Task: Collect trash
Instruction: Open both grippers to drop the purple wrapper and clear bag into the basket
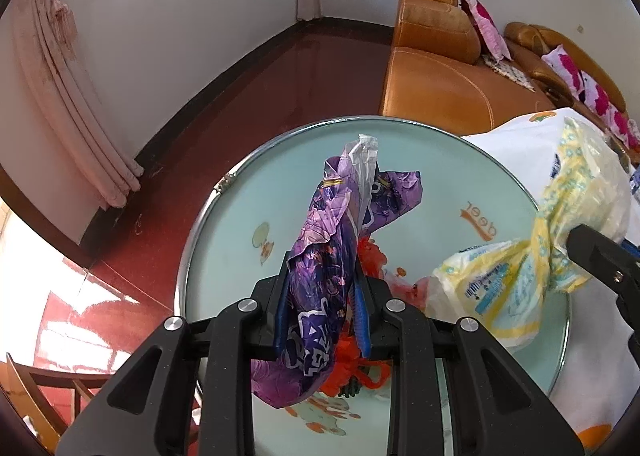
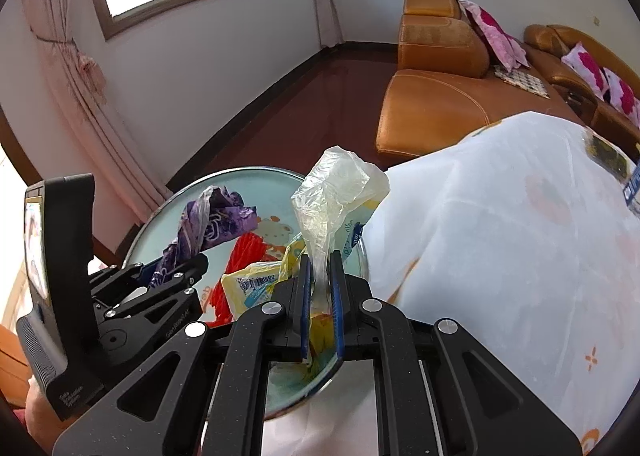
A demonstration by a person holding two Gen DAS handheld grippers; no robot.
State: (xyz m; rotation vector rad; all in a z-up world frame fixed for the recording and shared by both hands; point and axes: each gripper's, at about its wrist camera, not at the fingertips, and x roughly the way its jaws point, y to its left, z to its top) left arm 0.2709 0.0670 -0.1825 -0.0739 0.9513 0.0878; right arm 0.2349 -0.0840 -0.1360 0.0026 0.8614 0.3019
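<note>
Trash is being gathered over a round glass table, and both grippers are gripping a piece of it. The left gripper is pinching a crumpled purple wrapper, its jaws pressed against the foil from both sides, the wrapper sticking up well past the fingertips and sagging out behind them too. The right gripper is clamping a thin clear-and-yellow plastic bag, jaws nearly together on the twisted neck of it, the loose top billowing above the fingertips and the printed yellow body hanging just below and to the left of them. Something red and stringy, a red net by the look of it, is lying on the glass under and between the two sets of jaws, touching or nearly touching the purple wrapper; I cannot tell whether it is caught up in the left grip. To the right of the jaws a white cloth is draping over the table's edge. So the picking up is looking done for two pieces, while the red piece is apparently waiting, and no bin is showing in either view, so the dropping-off seems to lie ahead. Both pieces are light, wrinkled and floppy, likely to slip or snag.
</note>
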